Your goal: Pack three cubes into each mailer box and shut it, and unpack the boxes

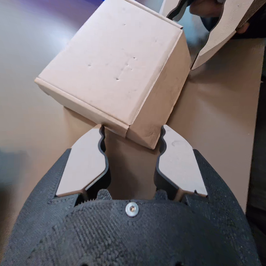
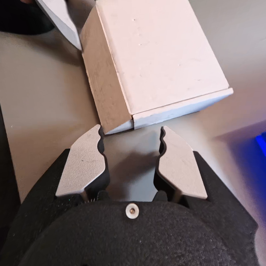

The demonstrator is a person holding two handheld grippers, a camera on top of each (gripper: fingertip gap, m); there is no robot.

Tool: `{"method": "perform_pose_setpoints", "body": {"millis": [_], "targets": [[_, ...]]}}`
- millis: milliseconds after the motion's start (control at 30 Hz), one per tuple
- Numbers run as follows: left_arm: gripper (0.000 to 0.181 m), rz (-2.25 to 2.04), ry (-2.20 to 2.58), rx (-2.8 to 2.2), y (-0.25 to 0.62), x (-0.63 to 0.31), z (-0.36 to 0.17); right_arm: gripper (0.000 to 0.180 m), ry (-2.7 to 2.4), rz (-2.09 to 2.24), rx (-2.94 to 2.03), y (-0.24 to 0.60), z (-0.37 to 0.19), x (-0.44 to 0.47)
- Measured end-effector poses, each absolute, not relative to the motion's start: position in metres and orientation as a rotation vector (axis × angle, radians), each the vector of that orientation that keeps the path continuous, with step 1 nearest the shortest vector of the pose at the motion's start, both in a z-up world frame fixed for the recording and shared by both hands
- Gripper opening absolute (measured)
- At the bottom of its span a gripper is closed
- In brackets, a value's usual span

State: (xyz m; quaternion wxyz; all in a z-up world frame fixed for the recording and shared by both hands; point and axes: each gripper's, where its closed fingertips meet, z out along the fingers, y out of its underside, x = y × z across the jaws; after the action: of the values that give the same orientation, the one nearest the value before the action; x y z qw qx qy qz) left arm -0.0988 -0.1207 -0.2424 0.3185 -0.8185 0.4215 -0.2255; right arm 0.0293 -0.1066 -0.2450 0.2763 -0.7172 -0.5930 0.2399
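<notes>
A shut cardboard mailer box [image 1: 115,69] lies on the tan table, lid flat, front flap down. In the left wrist view my left gripper [image 1: 133,128] is open, its tips at the box's near corner, holding nothing. The other gripper's finger [image 1: 224,41] shows at the top right, beside the box's far side. In the right wrist view the same box [image 2: 162,63] lies ahead. My right gripper [image 2: 131,128] is open and empty, its left tip at the box's near corner. The left gripper's finger [image 2: 63,24] shows at the top left against the box's side. No cubes show.
The table [image 1: 215,115] ends at a dark edge on the right in the left wrist view [image 1: 259,129] and on the left in the right wrist view [image 2: 5,144]. A blue glow [image 2: 257,145] lies on the table at the right.
</notes>
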Motion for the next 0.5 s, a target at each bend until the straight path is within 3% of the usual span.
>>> {"method": "perform_pose_setpoints", "body": {"millis": [33,300,500], "targets": [[0.071,-0.585,1.128,-2.143,-0.116,-0.097,-0.243,0.073,-1.599,0.645,-1.902,-0.105,-0.244,0.026],[0.05,-0.284,1.196,-2.047,-0.091,-0.095,-0.249,0.051,-1.611,0.313,-1.72,-0.076,-0.249,0.031],[0.043,-0.14,1.172,-2.01,-0.083,-0.094,-0.25,0.046,-1.617,0.215,-1.71,-0.069,-0.249,0.035]]}}
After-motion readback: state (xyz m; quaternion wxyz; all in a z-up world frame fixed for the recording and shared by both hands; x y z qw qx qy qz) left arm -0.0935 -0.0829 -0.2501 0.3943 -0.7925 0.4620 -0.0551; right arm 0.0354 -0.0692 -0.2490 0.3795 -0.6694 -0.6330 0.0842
